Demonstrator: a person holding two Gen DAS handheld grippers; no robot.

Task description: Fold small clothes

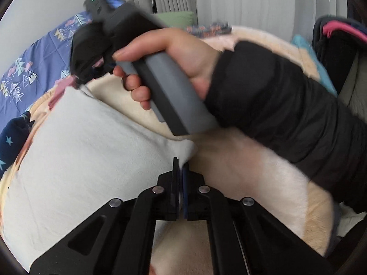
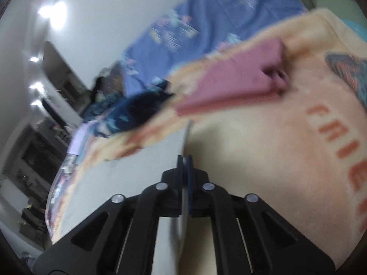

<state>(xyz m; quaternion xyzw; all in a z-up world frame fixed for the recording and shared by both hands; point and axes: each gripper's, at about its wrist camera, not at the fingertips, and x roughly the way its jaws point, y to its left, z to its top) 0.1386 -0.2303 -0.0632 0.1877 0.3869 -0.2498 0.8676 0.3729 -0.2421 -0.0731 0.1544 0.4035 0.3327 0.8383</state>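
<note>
A white small garment (image 1: 75, 155) hangs stretched over a cream blanket (image 1: 252, 178) on a bed. My left gripper (image 1: 181, 163) is shut on the garment's near corner. In the left wrist view, the right gripper (image 1: 80, 80), held by a hand (image 1: 174, 61), pinches the garment's far corner. In the right wrist view, my right gripper (image 2: 185, 160) is shut on the white garment's (image 2: 128, 194) edge. A folded pink garment (image 2: 231, 84) lies on the cream blanket (image 2: 263, 160) beyond it.
A dark blue starred garment (image 2: 137, 112) lies at the blanket's edge, also in the left wrist view (image 1: 11, 142). A blue patterned bedsheet (image 1: 39, 61) is behind. Dark bags (image 1: 337, 52) stand at the right. The right wrist view is blurred.
</note>
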